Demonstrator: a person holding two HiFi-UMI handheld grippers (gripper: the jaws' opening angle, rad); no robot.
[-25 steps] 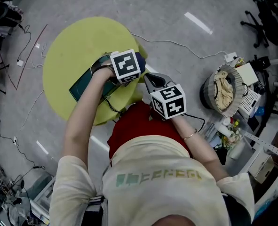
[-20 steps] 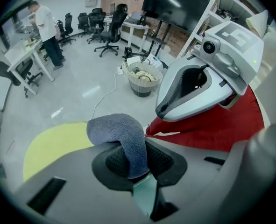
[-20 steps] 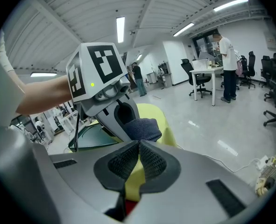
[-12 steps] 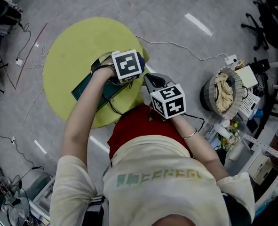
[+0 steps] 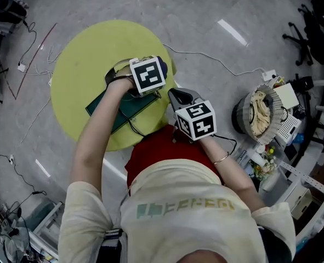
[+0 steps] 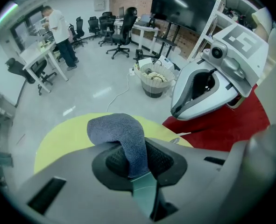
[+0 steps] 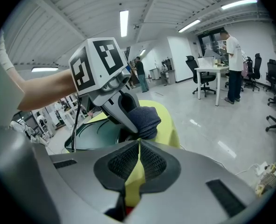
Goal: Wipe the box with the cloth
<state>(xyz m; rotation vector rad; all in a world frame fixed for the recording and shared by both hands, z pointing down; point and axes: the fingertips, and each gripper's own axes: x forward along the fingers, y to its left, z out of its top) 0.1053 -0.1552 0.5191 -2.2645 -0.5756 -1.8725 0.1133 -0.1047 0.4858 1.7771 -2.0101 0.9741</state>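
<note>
A dark green flat box [image 5: 111,112] lies on the round yellow table [image 5: 85,53], also seen in the right gripper view [image 7: 98,135]. My left gripper [image 5: 160,80] rests over the box's right end, shut on a folded blue-grey cloth [image 6: 121,134] that bulges out past the jaws [image 7: 145,119]. In its own view the left gripper [image 6: 140,181] pinches the cloth's lower fold. My right gripper [image 5: 176,96] hovers just off the table's near right edge, apart from the box. Its jaws are shut on nothing [image 7: 138,148].
A round basket [image 5: 259,109] with pale fabric stands on the floor at the right, beside shelving. Cables [image 5: 205,53] trail across the floor. Red fabric [image 5: 151,152] covers the person's lap under the right gripper. Office chairs [image 6: 119,34] and standing people [image 7: 231,59] are far off.
The left gripper with the cloth has shifted very slightly over the box. The right gripper has held its place.
</note>
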